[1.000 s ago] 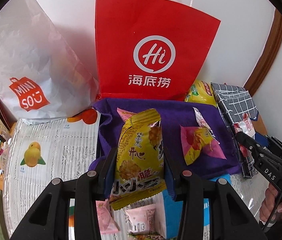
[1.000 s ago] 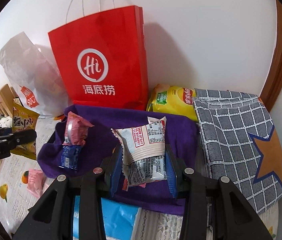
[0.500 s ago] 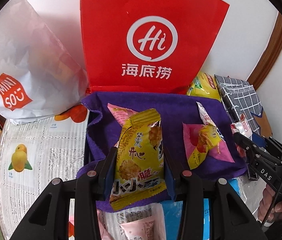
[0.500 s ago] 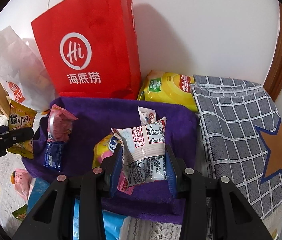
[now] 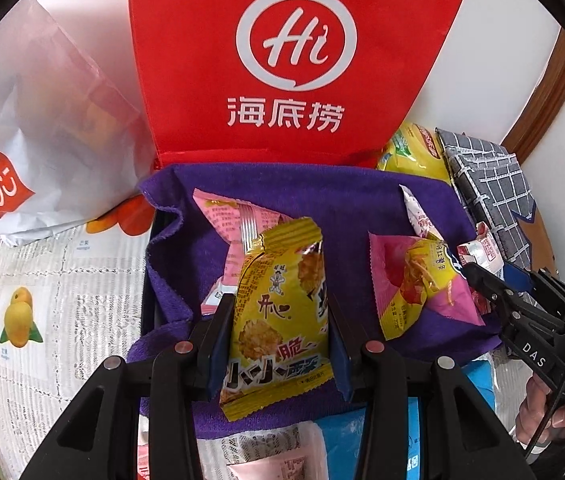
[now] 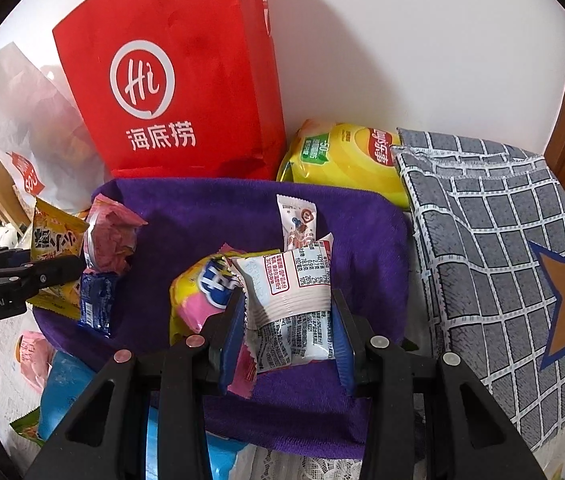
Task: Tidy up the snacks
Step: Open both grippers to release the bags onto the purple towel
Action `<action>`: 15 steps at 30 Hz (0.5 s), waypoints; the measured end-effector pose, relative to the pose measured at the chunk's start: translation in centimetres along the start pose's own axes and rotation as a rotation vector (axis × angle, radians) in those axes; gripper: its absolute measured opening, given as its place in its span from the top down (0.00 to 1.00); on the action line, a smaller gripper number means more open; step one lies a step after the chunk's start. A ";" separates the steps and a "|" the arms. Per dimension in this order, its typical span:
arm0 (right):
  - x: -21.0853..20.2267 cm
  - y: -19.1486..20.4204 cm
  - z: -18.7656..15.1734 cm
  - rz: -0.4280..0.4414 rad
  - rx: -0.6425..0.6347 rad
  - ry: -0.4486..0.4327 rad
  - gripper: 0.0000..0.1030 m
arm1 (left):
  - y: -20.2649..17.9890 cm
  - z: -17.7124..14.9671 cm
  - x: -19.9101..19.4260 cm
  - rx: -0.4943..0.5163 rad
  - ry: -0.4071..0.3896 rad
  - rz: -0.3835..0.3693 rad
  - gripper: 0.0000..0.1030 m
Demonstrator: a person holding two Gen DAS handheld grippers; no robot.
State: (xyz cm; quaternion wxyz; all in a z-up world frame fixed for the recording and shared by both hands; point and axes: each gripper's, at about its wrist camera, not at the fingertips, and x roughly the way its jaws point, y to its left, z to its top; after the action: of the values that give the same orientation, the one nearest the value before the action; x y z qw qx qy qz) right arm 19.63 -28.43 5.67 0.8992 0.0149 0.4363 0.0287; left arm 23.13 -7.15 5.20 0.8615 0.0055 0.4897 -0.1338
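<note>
My left gripper [image 5: 278,320] is shut on a yellow snack packet [image 5: 282,316], held over the near left part of a purple towel-lined box [image 5: 338,200]. A pink packet [image 5: 234,220] lies under and behind it, and a pink-and-yellow packet [image 5: 414,276] lies to the right. My right gripper [image 6: 288,316] is shut on a white snack packet [image 6: 290,300] above the same purple box [image 6: 210,216]. A small white sachet [image 6: 296,220], a yellow-and-pink packet [image 6: 198,292], a crumpled pink packet [image 6: 112,236] and a blue packet [image 6: 96,300] lie in it. The left gripper [image 6: 46,270] shows at the left edge.
A red paper bag [image 5: 282,60] stands behind the box, a white Miniso bag [image 5: 34,128] to its left. A yellow chip bag [image 6: 346,156] and a grey checked cloth [image 6: 494,248] lie to the right. More packets [image 6: 32,350] and a light blue item [image 6: 62,384] lie on the printed table cover [image 5: 66,280].
Both grippers have sunk and moved forward over the purple box, each keeping its packet. The red bag and the box contents now look larger and nearer.
</note>
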 end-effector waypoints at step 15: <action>-1.1 0.0 -0.1 -0.009 -0.022 -0.008 0.46 | -0.9 0.5 1.2 0.006 0.064 -0.028 0.60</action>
State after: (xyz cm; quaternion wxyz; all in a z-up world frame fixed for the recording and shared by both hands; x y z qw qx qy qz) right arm 18.91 -28.47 6.48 0.9012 0.0032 0.4324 0.0292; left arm 23.92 -8.33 4.58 0.8436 0.0057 0.5164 -0.1471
